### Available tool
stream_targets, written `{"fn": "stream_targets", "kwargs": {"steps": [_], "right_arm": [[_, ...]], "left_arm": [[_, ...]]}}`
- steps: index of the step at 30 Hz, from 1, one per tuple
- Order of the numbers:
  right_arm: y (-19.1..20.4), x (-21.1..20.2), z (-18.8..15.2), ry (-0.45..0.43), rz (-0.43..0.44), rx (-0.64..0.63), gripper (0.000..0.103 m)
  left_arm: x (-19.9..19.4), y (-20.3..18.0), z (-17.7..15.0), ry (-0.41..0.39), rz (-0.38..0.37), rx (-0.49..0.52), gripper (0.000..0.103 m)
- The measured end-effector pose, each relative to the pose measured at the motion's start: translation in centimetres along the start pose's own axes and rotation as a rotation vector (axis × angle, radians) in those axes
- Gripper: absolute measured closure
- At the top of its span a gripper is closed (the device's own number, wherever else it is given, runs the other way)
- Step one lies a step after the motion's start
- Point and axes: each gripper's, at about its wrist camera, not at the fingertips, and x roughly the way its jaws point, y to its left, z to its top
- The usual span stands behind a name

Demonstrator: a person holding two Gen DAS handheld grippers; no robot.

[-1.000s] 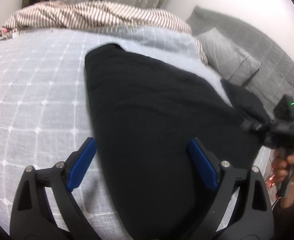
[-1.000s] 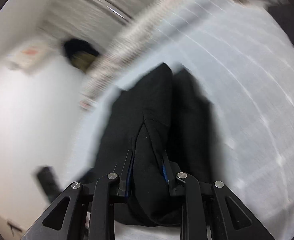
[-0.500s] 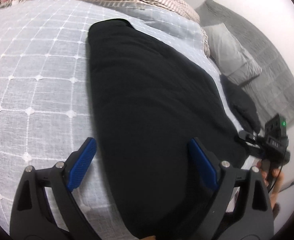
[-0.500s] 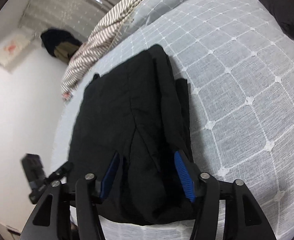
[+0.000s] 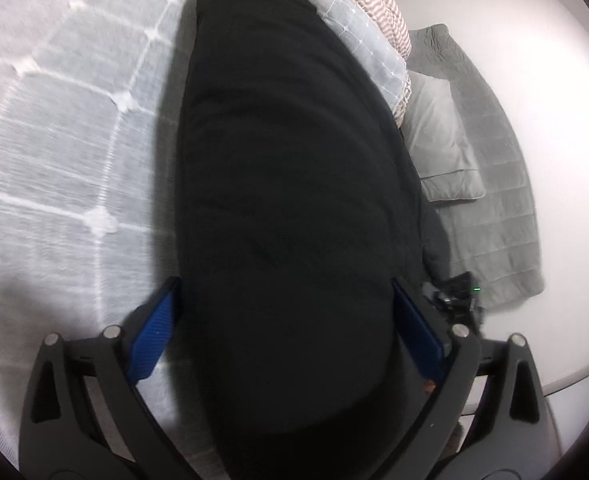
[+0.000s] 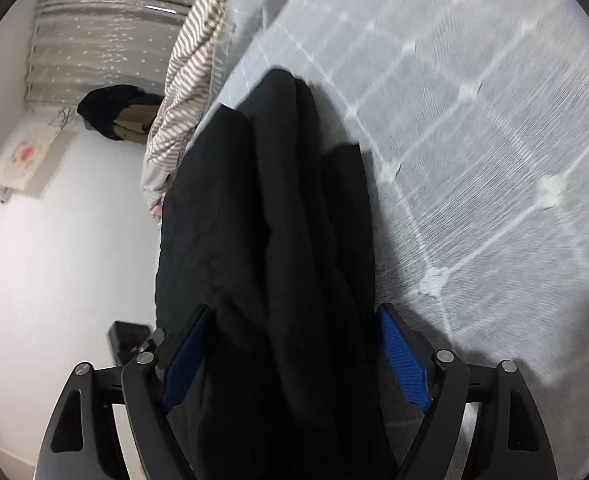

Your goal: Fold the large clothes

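Observation:
A large black garment (image 5: 286,168) lies folded lengthwise on the grey checked bedspread (image 5: 66,128). My left gripper (image 5: 284,332) is open, its blue pads either side of the garment's near end, close over it. My right gripper (image 6: 292,352) is open too, straddling the other end of the black garment (image 6: 270,216), whose folds and layered edge show there. The right gripper also shows small in the left wrist view (image 5: 456,296) at the bed's edge.
A striped blanket (image 5: 378,12) lies bunched at the far side of the bed. A grey pillow (image 5: 438,140) and a grey quilt (image 5: 498,184) lie on the floor beside the bed. Dark clothes (image 6: 114,110) sit by the curtain.
My right gripper has opened and let go of the garment's edge. Both grippers have dropped lower and closer to the garment, which now lies flat on the bed.

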Motion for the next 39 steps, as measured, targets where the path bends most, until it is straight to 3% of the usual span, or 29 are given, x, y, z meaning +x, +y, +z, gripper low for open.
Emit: {"fn": "stream_targets", "kwargs": {"steps": [3,7,9,12,14,18,25,29,30,33,34,36,39], "right_arm": [[-1.1,1.1,0.3,0.034,0.087,0.034,0.018],[-0.7,1.2,0.2,0.017,0.089,0.012,0.018],[0.0,1.5,0.1,0.006,0.085,-0.022,0.023],[0.8,1.6,0.2,-0.004,0.176,-0.050,0.036],[1.9,1.2,0.2,-0.036,0.217,-0.088,0.041],[5.5,1.6,-0.1,-0.088,0.248,-0.174,0.044],[13.1,6.5,-1.3,-0.089,0.264,-0.332,0.045],[16.0,10.9,-2.2,-0.056,0.195,-0.384,0.042],[16.1,11.8,-2.3,-0.042,0.164,-0.376,0.041],[15.4,15.5,-2.2,0.014,-0.014,-0.353,0.033],[15.1,16.1,-2.3,0.016,-0.046,-0.365,0.029],[15.0,16.0,-2.3,0.029,-0.029,-0.368,0.028],[15.4,13.9,-2.2,-0.009,-0.037,-0.389,0.027]], "left_arm": [[0.6,0.3,0.2,0.000,-0.035,-0.028,0.003],[0.7,-0.6,0.5,-0.008,-0.026,-0.020,0.005],[0.5,-1.0,0.7,-0.020,-0.018,-0.013,0.008],[-0.4,-1.9,0.6,-0.052,-0.009,0.004,0.017],[-1.3,-2.6,0.6,-0.082,-0.018,0.017,0.023],[-4.1,-3.3,1.2,-0.165,0.000,0.034,0.024],[-11.7,-0.5,2.6,-0.305,0.015,0.030,0.024],[-15.0,2.6,3.2,-0.341,0.061,0.042,0.022],[-15.2,3.7,3.4,-0.331,0.094,0.035,0.017],[-14.1,7.7,3.7,-0.278,0.221,-0.085,0.014],[-14.0,8.5,3.7,-0.280,0.207,-0.124,0.013],[-14.8,8.7,3.6,-0.295,0.148,-0.158,0.012],[-15.8,6.0,3.0,-0.346,0.232,-0.070,0.005]]}}
